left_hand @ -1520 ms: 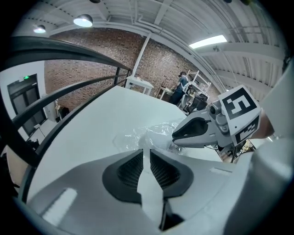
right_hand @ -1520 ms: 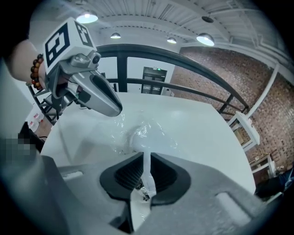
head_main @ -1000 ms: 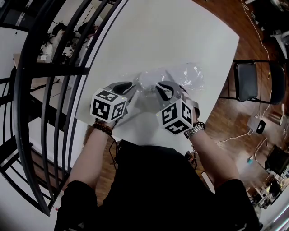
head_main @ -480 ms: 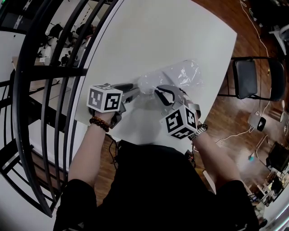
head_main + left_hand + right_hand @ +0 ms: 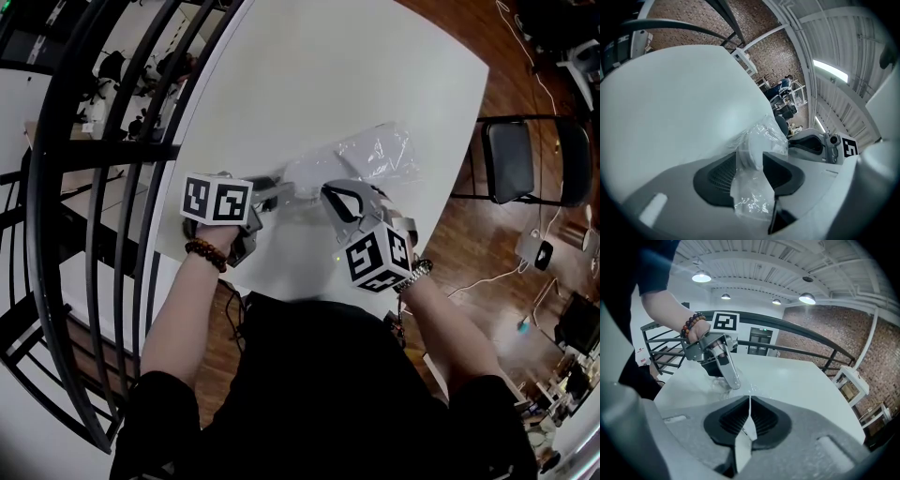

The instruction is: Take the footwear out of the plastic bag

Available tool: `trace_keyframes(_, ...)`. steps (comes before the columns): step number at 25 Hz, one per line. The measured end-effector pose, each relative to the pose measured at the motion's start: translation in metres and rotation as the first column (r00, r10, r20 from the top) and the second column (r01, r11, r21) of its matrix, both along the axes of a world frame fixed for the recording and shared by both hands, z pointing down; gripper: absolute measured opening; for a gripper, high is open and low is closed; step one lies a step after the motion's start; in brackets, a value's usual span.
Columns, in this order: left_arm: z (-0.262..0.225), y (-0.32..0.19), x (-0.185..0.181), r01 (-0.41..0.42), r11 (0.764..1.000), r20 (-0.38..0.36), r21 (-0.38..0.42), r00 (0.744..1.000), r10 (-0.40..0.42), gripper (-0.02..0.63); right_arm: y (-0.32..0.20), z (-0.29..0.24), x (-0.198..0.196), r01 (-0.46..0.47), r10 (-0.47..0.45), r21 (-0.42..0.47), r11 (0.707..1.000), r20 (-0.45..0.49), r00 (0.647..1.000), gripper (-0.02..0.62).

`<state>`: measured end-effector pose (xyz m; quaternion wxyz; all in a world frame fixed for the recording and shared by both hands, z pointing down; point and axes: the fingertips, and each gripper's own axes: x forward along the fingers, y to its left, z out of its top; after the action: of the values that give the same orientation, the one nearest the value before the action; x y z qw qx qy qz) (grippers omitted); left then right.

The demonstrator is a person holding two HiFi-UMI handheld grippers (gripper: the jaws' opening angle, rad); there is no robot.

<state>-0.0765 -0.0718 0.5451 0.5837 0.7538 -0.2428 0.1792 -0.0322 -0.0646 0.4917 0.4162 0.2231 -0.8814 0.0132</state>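
Clear crinkly plastic bag on white table, white footwear inside, not out yet. Right gripper just closed, clamping bag film. Left gripper jaws just opened, bagged footwear between, ungripped.

Left claw wider round plastic bag

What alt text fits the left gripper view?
The left gripper, its jaws having just been opening, straddles a clear plastic bag with something white inside, over a white table. The right gripper sits beyond the bag at right, with a brick wall behind.
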Motion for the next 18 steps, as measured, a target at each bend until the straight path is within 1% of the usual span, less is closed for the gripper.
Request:
trace_keyframes(3, 0.001, 0.003, 0.003, -0.018, 1.0, -0.003, -0.014, 1.0, 0.018, 0.209, 0.002, -0.002, 0.001, 0.016, -0.016, 0.004, 1.0, 0.007, 1.0, 0.002)
trace_keyframes(7, 0.004, 0.006, 0.008, -0.054, 0.998, 0.016, -0.014, 0.998, 0.054, 0.212, 0.005, -0.002, -0.001, 0.038, -0.038, 0.003, 0.999, 0.012, 0.999, 0.0)
trace_keyframes(11, 0.009, 0.009, 0.009, -0.081, 0.997, 0.05, -0.004, 0.995, 0.081, 0.14, 0.01, -0.001, -0.003, 0.058, -0.058, 0.001, 0.998, 0.013, 0.998, 0.0)
trace_keyframes(15, 0.012, 0.01, 0.009, -0.103, 0.995, 0.078, 0.005, 0.992, 0.102, 0.114, 0.015, -0.001, -0.005, 0.065, -0.064, -0.019, 0.998, 0.025, 0.998, 0.002)
trace_keyframes(18, 0.012, 0.01, 0.009, -0.101, 0.995, 0.078, 0.021, 0.992, 0.099, 0.094, 0.015, -0.002, -0.002, 0.045, -0.042, -0.051, 0.998, 0.06, 0.997, 0.014)
